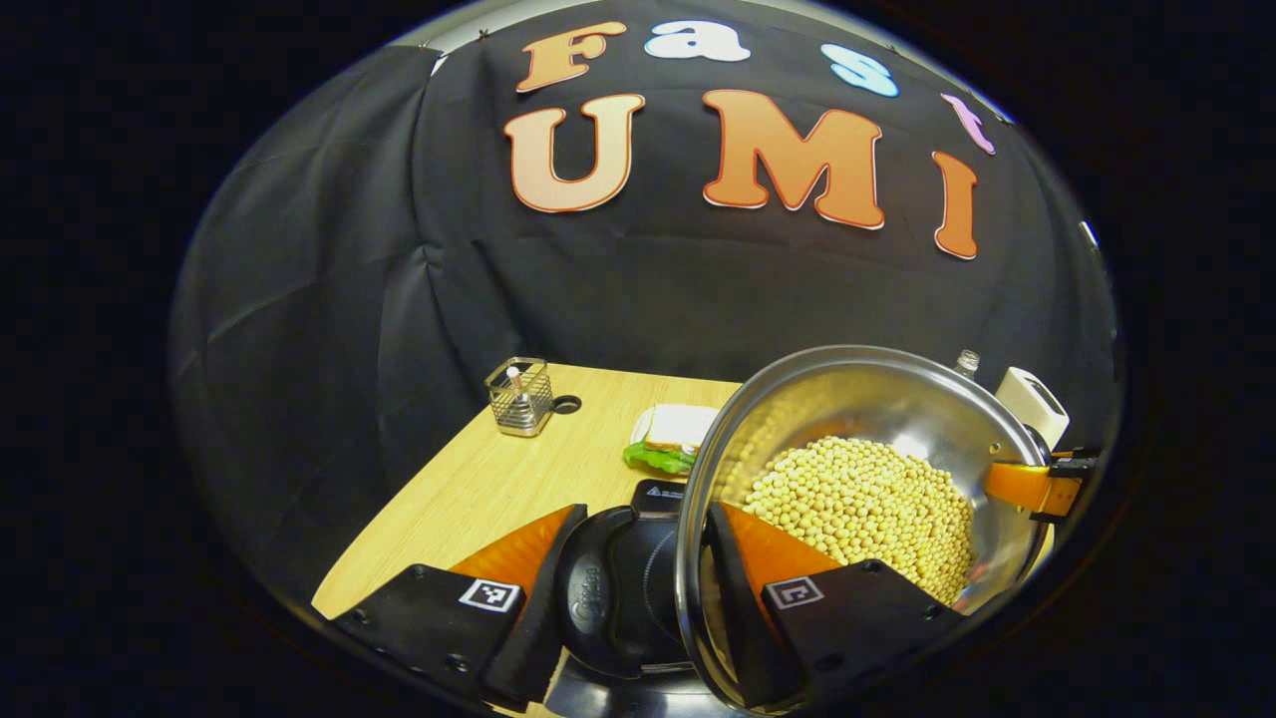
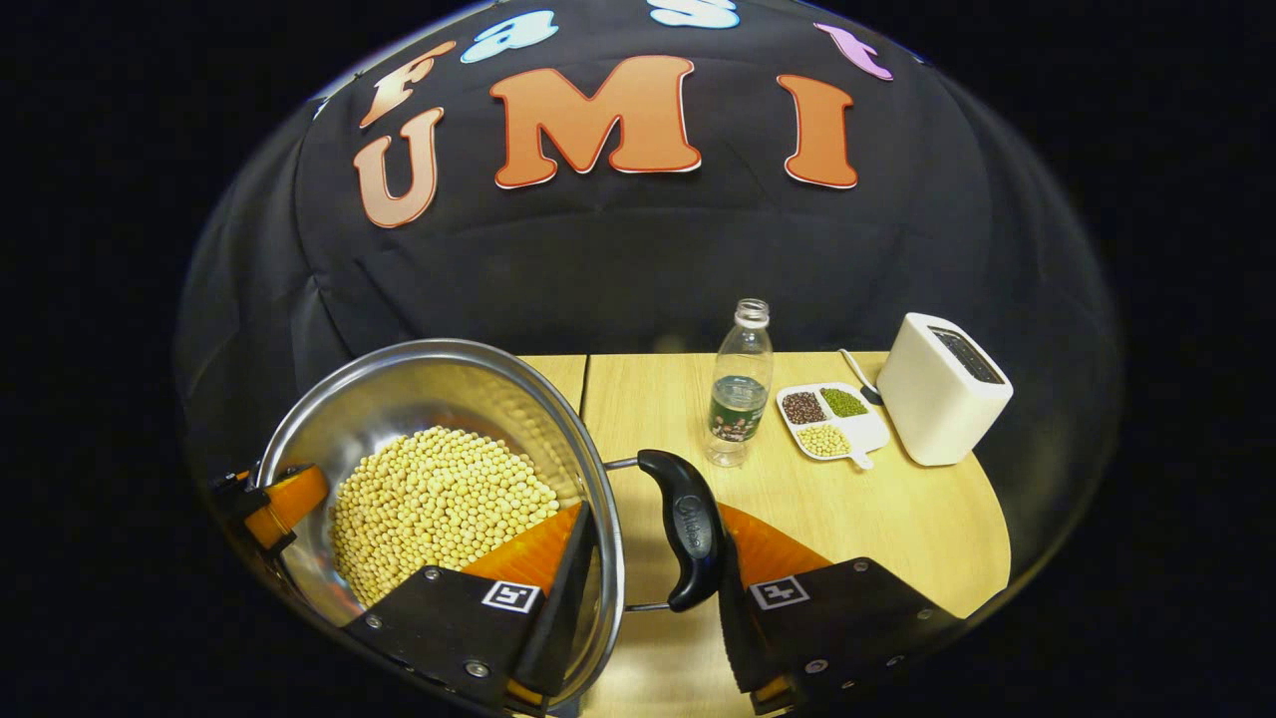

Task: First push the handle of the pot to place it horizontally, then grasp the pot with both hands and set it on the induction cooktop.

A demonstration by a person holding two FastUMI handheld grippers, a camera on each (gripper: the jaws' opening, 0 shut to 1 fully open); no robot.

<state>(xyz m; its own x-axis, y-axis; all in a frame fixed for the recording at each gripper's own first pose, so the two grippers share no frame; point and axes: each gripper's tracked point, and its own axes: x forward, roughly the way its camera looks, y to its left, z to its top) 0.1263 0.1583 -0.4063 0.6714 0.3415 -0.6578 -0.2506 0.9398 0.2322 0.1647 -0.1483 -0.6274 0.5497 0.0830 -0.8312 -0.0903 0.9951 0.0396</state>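
A steel pot (image 1: 877,399) holding soybeans (image 1: 867,509) is gripped from both sides. My left gripper (image 1: 646,514) is shut on the pot's side: one finger is outside the black handle (image 1: 608,588), the other inside the wall. Just beyond that handle lies the black induction cooktop (image 1: 660,491); I cannot tell whether the pot rests on it. In the right gripper view, my right gripper (image 2: 653,514) clamps the opposite black handle (image 2: 688,538) and the pot (image 2: 419,384) rim the same way. Each gripper also appears at the pot's far rim in the other's view.
On the wooden table (image 1: 478,489) stand a wire basket (image 1: 519,397) and a sandwich (image 1: 673,434) on the left. To the right are a plastic bottle (image 2: 740,384), a divided dish of beans (image 2: 825,419) and a white box (image 2: 942,389).
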